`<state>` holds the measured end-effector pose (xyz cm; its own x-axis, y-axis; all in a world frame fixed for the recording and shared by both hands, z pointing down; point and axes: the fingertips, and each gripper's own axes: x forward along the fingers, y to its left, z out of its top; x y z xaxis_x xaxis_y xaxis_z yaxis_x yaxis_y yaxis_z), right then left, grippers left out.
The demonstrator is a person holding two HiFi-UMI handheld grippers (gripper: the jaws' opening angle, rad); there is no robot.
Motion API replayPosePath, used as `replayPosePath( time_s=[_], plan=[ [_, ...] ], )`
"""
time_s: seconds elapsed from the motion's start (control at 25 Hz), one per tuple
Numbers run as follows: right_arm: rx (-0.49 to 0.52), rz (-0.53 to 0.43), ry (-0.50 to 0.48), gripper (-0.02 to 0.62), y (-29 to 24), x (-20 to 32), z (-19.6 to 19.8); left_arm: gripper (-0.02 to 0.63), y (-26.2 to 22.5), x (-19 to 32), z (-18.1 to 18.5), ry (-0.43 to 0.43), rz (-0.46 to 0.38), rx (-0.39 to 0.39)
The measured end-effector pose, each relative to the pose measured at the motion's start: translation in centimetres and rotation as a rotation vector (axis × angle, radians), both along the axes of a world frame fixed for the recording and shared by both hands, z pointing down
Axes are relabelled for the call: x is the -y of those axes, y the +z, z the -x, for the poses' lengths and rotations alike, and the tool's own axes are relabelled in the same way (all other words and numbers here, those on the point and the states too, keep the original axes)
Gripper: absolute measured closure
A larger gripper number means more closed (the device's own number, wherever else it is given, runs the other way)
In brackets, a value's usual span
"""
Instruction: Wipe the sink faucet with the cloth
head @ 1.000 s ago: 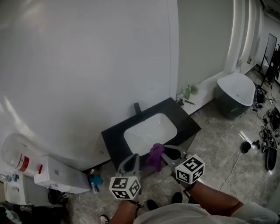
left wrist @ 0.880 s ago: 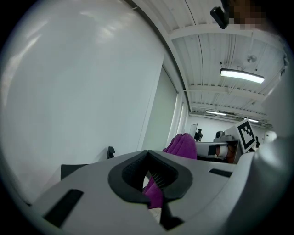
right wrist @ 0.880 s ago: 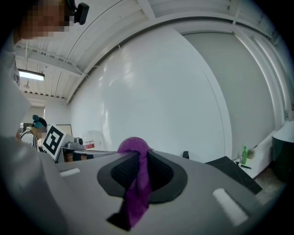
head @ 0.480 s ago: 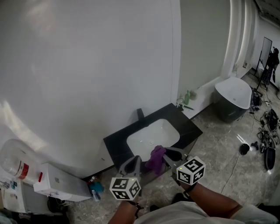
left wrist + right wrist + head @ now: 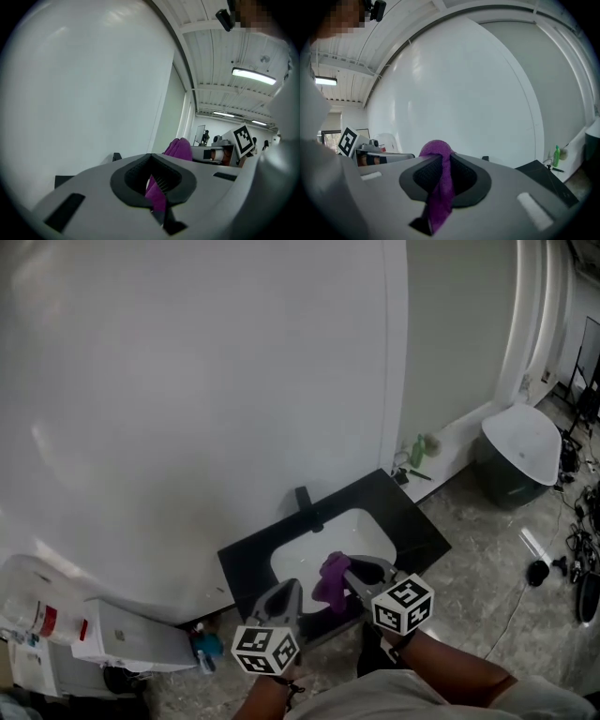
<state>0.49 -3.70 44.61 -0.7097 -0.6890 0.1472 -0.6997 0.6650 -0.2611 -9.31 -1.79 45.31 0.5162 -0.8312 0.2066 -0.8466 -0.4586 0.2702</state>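
A black faucet [image 5: 303, 497] stands at the back edge of a white basin [image 5: 302, 549] set in a black counter [image 5: 417, 514]. My right gripper [image 5: 354, 570] hovers over the basin's front edge, shut on a purple cloth [image 5: 331, 579] that hangs from its tips. In the right gripper view the cloth [image 5: 436, 151] runs down between the jaws of the gripper [image 5: 440, 183]. My left gripper [image 5: 284, 592] is just left of it, shut and holding nothing. In the left gripper view the cloth [image 5: 179, 147] shows beyond the left gripper [image 5: 152, 180].
A white wall rises right behind the counter. A green bottle [image 5: 417, 448] stands on a ledge to the right, with a white tub [image 5: 520, 451] beyond it. On the floor are a white box [image 5: 131, 638] at the left and cables [image 5: 581, 549] at the right.
Both grippers have edged slightly forward toward the basin, and the head view has shifted. The right gripper still holds the cloth and the left stays shut.
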Motion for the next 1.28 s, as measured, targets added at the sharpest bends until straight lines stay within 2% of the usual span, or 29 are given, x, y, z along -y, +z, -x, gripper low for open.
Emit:
replayPosePath(
  time_s=[0.32, 0.44, 0.56, 0.72, 0.84, 1.0, 1.08, 1.16, 1.28],
  plan=[
    [-0.012, 0.038, -0.132, 0.548, 3.4, 16.5, -1.6, 0.602, 3.2, 12.0, -2.8, -0.122, 0.082, -0.004],
    [-0.020, 0.034, -0.178, 0.548, 4.5, 22.2, -0.2, 0.601, 4.7, 14.7, -2.1, -0.167, 0.110, -0.004],
    [-0.025, 0.044, -0.215, 0.548, 5.7, 27.1, 2.1, 0.601, 6.8, 16.5, -1.7, -0.176, 0.151, 0.002],
    [-0.095, 0.063, -0.226, 0.548, 8.6, 32.2, 5.0, 0.601, 9.0, 18.6, -0.4, -0.196, 0.180, 0.003],
    [-0.166, 0.101, -0.212, 0.548, 12.1, 35.0, 6.8, 0.601, 9.8, 20.1, 0.7, -0.198, 0.190, -0.005],
    [-0.273, 0.201, -0.223, 0.548, 18.4, 37.3, 8.6, 0.601, 11.3, 21.3, 1.6, -0.185, 0.220, -0.024],
    [-0.305, 0.210, -0.222, 0.548, 20.0, 38.1, 8.8, 0.601, 12.2, 22.1, 2.2, -0.177, 0.233, -0.028],
    [-0.307, 0.209, -0.217, 0.549, 20.2, 37.8, 8.6, 0.602, 12.8, 22.7, 2.8, -0.178, 0.242, -0.034],
    [-0.284, 0.235, -0.235, 0.549, 20.4, 34.1, 7.8, 0.603, 13.1, 23.0, 3.8, -0.178, 0.250, -0.045]
  ],
)
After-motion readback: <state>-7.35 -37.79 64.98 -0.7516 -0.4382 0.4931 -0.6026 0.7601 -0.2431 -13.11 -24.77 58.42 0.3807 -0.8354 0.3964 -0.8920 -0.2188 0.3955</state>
